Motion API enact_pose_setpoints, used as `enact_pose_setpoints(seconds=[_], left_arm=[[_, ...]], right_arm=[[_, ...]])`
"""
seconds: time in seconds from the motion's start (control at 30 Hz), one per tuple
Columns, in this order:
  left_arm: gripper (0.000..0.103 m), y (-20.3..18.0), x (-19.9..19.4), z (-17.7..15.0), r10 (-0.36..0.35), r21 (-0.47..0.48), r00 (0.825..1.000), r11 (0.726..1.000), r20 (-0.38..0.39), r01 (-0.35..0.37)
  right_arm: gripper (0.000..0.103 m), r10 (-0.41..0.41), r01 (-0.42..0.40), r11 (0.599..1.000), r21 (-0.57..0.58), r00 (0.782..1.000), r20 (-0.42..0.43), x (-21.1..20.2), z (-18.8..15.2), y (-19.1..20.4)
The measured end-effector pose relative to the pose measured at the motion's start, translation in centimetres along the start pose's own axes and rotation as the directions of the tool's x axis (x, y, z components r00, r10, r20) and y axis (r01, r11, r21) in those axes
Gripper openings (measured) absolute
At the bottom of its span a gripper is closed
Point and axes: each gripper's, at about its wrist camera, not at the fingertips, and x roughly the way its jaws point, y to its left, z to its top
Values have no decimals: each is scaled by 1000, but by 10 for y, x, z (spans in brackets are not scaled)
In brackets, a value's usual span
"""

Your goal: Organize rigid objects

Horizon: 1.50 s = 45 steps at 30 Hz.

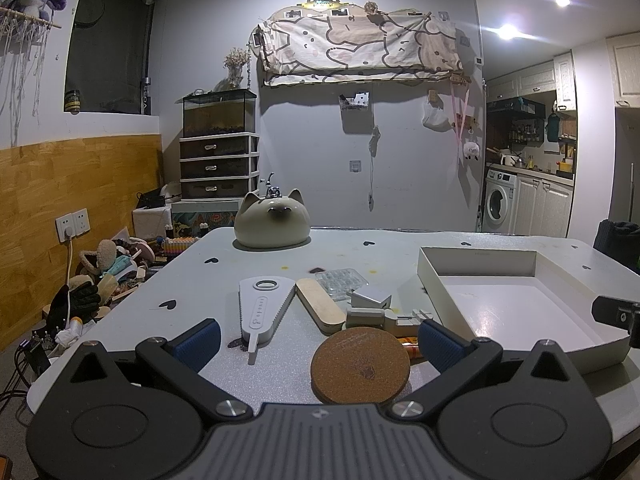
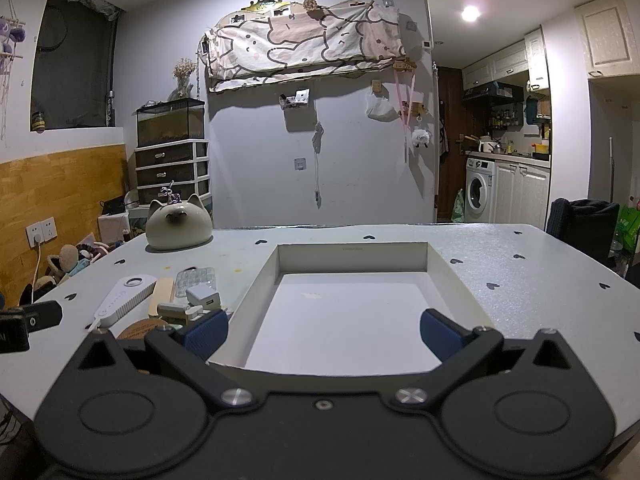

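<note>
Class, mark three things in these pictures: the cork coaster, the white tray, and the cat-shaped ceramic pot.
cork coaster (image 1: 360, 364), left wrist view, centre of its round top face.
white tray (image 2: 352, 258), right wrist view, inner face of its far wall.
cat-shaped ceramic pot (image 1: 272, 226), left wrist view, front of its body.

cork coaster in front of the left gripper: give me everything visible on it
The cork coaster is a flat round disc, brown and speckled, with a faint print on its top face. It lies flat on the table, nearest of the small items, between the open fingers of the left gripper, which do not touch it. Its far edge overlaps an orange item that is mostly hidden. From the right wrist view only a sliver shows.
</note>
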Motion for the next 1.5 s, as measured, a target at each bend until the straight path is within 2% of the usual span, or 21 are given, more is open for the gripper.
enact_pose_setpoints(seconds=[0.3, 0.43, 0.7, 0.87, 1.03, 1.13, 1.2, 1.23, 1.27, 1.33, 1.4, 1.5], left_arm=[[103, 0, 1, 0, -5, 3, 1000, 1000, -1, 5], [103, -14, 9, -4, -26, 2, 999, 1000, -26, 26], [103, -19, 36, -16, -76, 20, 992, 997, -98, 78], [103, -25, 58, -23, -76, 33, 988, 996, -135, 81], [103, -28, 78, -30, -70, 47, 984, 996, -166, 79], [103, -30, 90, -34, -65, 56, 980, 995, -189, 77], [103, -32, 96, -37, -64, 58, 977, 995, -203, 78], [103, -33, 98, -38, -65, 60, 976, 995, -209, 79], [103, -33, 101, -40, -66, 63, 974, 995, -217, 81], [103, -34, 105, -44, -67, 65, 970, 994, -234, 85], [103, -35, 108, -48, -69, 65, 966, 994, -250, 88], [103, -35, 112, -53, -70, 60, 961, 994, -267, 89]], right_arm=[[103, 2, -2, 1000, -1, 1000, 2, 0, 0, 0], [103, 0, 0, 1000, 2, 1000, 18, -1, 1, -4], [103, -36, 36, 999, 11, 997, 70, 7, 16, -36], [103, -85, 86, 996, -9, 990, 110, 21, 28, -66], [103, -138, 138, 990, 17, 989, 55, 50, 40, -101], [103, -146, 146, 989, 23, 989, -18, 75, 45, -124], [101, -173, 175, 984, 23, 982, -77, 94, 47, -136], [99, -191, 194, 981, 20, 976, -109, 104, 47, -141], [93, -199, 204, 979, 17, 969, -145, 114, 46, -146], [78, -187, 196, 980, 29, 963, -196, 129, 43, -154], [55, -173, 191, 980, 46, 949, -263, 144, 39, -159], [38, -145, 173, 983, 58, 935, -323, 157, 30, -164]])
